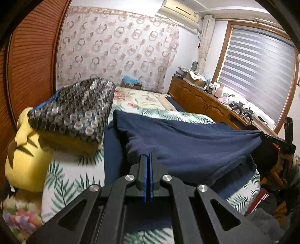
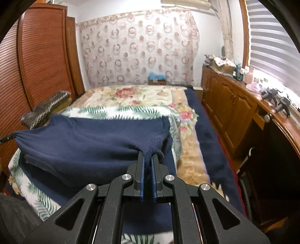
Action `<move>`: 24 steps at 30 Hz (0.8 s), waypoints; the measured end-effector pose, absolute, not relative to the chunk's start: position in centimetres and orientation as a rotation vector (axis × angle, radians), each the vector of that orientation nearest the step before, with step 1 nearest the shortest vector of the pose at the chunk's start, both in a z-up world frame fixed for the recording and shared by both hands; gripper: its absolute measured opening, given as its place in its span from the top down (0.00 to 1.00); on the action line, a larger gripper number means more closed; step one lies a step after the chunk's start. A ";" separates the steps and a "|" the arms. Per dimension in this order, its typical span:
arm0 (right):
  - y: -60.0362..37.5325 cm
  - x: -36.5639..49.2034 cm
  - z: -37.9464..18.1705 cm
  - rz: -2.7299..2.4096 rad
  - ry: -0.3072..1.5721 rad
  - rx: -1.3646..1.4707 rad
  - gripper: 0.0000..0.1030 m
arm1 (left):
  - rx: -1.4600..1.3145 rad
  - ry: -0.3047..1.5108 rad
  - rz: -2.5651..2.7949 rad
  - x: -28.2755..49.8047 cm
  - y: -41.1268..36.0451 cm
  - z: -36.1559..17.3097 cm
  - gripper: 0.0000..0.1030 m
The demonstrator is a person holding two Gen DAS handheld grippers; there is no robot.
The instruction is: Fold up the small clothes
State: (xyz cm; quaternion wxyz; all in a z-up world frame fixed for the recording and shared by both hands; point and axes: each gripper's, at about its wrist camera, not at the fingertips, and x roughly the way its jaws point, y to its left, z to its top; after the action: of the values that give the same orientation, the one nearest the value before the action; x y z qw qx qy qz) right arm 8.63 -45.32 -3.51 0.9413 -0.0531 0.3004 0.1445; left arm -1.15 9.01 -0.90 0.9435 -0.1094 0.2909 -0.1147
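A navy garment (image 1: pixel 187 142) is held stretched above the bed (image 2: pixel 131 97), clamped by left gripper (image 1: pixel 148 155) and right gripper (image 2: pixel 147 156) fingers.

A bed (image 2: pixel 131 97) under floral and fern-print covers filled the small room, flanked by a louvred wooden wardrobe (image 2: pixel 43 62) on one side and a cluttered wooden counter (image 2: pixel 241 88) beneath a bright, blind-covered window (image 1: pixel 260 80) on the other, a ring-patterned curtain (image 2: pixel 138 50) hanging behind, an air conditioner (image 1: pixel 178 11) above.
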 end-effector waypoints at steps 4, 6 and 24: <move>-45.5 8.7 -6.5 0.298 0.690 -0.096 0.96 | -0.178 0.651 -0.197 -1.6 8.1 -2.6 1.00; -45.2 8.8 -8.0 0.291 0.723 -0.105 0.96 | -0.167 0.682 -0.190 -1.8 7.9 -3.7 1.00; -43.1 7.7 -7.8 0.294 0.675 -0.175 0.45 | -0.100 0.734 -0.103 -3.3 8.4 -4.4 0.65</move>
State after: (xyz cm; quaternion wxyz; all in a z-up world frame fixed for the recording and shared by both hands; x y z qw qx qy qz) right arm 7.69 -43.10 -7.79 0.9293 -0.0856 0.3295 0.1435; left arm -3.34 8.42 -4.35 0.9309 -0.0487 0.3586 -0.0504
